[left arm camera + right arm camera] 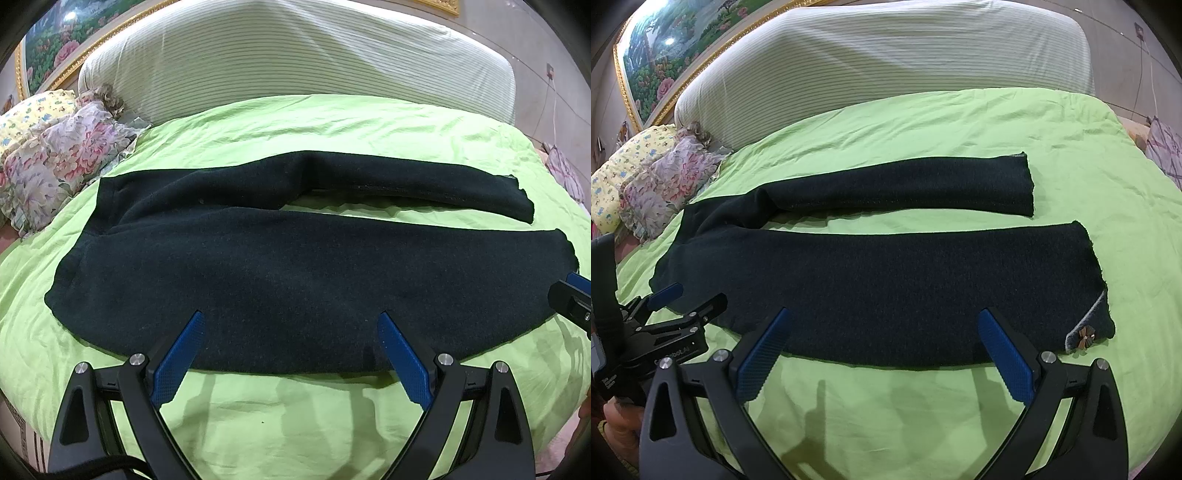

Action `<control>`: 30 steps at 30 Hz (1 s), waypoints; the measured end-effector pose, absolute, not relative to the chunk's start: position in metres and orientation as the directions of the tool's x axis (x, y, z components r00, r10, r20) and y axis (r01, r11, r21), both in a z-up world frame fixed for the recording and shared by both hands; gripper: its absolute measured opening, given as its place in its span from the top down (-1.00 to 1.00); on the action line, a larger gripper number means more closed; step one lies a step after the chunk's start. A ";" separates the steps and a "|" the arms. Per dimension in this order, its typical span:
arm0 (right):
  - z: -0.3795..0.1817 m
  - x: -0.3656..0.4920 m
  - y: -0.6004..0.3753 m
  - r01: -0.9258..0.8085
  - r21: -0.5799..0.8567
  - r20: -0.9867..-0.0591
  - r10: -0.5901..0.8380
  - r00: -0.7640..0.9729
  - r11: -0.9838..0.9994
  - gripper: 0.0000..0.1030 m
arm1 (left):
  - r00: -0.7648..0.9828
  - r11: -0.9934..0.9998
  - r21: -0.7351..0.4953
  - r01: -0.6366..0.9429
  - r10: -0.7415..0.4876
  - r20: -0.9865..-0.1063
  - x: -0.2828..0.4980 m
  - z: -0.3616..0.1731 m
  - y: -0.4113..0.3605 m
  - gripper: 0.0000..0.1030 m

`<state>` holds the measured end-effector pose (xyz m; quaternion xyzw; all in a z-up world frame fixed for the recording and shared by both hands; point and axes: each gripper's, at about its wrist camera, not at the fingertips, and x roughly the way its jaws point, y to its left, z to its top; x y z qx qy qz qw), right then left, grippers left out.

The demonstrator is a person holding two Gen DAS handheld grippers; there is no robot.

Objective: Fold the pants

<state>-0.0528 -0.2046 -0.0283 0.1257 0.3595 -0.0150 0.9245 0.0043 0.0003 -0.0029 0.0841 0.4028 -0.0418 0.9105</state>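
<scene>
Left gripper (291, 325): blue pads (177, 360) spread wide, holding nothing, poised over near edge of pants (258, 273), toward waist half. Right gripper (884, 325): spread equally wide, holding nothing, over near leg, toward cuff end. Pants: dark, flat on green bedsheet (295, 406), waist left, legs stretched right and slightly parted. Small flower trim (1086, 338) at near cuff. Floral pillows (55, 162) far left; striped headboard cover (295, 55) behind; framed painting (665, 51) above.

Green bedsheet (295, 122), striped headboard (295, 55), possibly gilt-framed painting (665, 48).
</scene>
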 end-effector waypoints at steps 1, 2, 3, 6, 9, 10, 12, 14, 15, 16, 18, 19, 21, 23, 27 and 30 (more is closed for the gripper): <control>-0.028 -0.053 -0.204 0.118 0.223 -0.669 0.063 0.740 0.968 -0.96 | 0.667 0.982 0.125 0.145 -0.004 -0.745 0.005 -0.003 0.000 -0.84; -0.028 -0.054 -0.204 0.119 0.225 -0.671 0.065 0.738 0.967 -0.96 | 0.667 0.981 0.125 0.146 -0.004 -0.745 0.005 -0.003 0.001 -0.84; -0.028 -0.054 -0.204 0.119 0.227 -0.673 0.067 0.737 0.967 -0.96 | 0.663 0.981 0.127 0.148 -0.003 -0.749 0.005 -0.003 0.001 -0.84; -0.029 -0.054 -0.205 0.121 0.223 -0.671 0.062 0.739 0.967 -0.96 | 0.660 0.982 0.109 0.157 -0.023 -0.751 0.006 -0.004 0.001 -0.84; -0.027 -0.055 -0.206 0.123 0.229 -0.672 0.065 0.738 0.966 -0.96 | 0.644 0.980 0.084 0.178 -0.051 -0.763 0.007 -0.004 0.000 -0.84; -0.027 -0.055 -0.209 0.125 0.251 -0.680 0.083 0.728 0.960 -0.96 | 0.639 0.979 0.071 0.193 -0.071 -0.766 0.008 -0.004 0.000 -0.84; -0.025 -0.054 -0.214 0.126 0.274 -0.678 0.099 0.728 0.953 -0.96 | 0.625 0.974 0.050 0.219 -0.100 -0.775 0.011 -0.001 0.000 -0.84; -0.022 -0.049 -0.221 0.120 0.307 -0.674 0.126 0.728 0.944 -0.96 | 0.637 0.965 0.062 0.255 -0.120 -0.761 0.014 0.003 -0.004 -0.84; -0.020 -0.047 -0.226 0.118 0.321 -0.670 0.137 0.730 0.940 -0.96 | 0.634 0.959 0.062 0.275 -0.132 -0.762 0.017 0.005 -0.005 -0.84; -0.018 -0.043 -0.231 0.118 0.332 -0.664 0.143 0.734 0.936 -0.96 | 0.631 0.951 0.060 0.303 -0.153 -0.761 0.022 0.009 -0.007 -0.84; -0.014 -0.036 -0.242 0.118 0.348 -0.652 0.150 0.743 0.930 -0.96 | 0.625 0.937 0.057 0.345 -0.184 -0.759 0.032 0.014 -0.010 -0.84; -0.012 -0.034 -0.248 0.112 0.372 -0.634 0.164 0.756 0.922 -0.96 | 0.616 0.930 0.052 0.364 -0.199 -0.762 0.041 0.018 -0.011 -0.84; -0.008 -0.026 -0.260 0.114 0.384 -0.629 0.169 0.759 0.916 -0.96 | 0.603 0.918 0.047 0.395 -0.220 -0.767 0.059 0.025 -0.012 -0.84; -0.006 -0.017 -0.271 0.126 0.368 -0.663 0.165 0.730 0.921 -0.96 | 0.584 0.907 0.045 0.418 -0.231 -0.778 0.078 0.031 -0.012 -0.84; 0.001 0.006 -0.290 0.158 0.373 -0.683 0.155 0.714 0.914 -0.96 | 0.557 0.889 0.039 0.456 -0.250 -0.792 0.117 0.042 -0.016 -0.84; 0.009 0.021 -0.301 0.157 0.341 -0.686 0.132 0.715 0.927 -0.96 | 0.531 0.880 0.023 0.474 -0.265 -0.805 0.147 0.048 -0.019 -0.84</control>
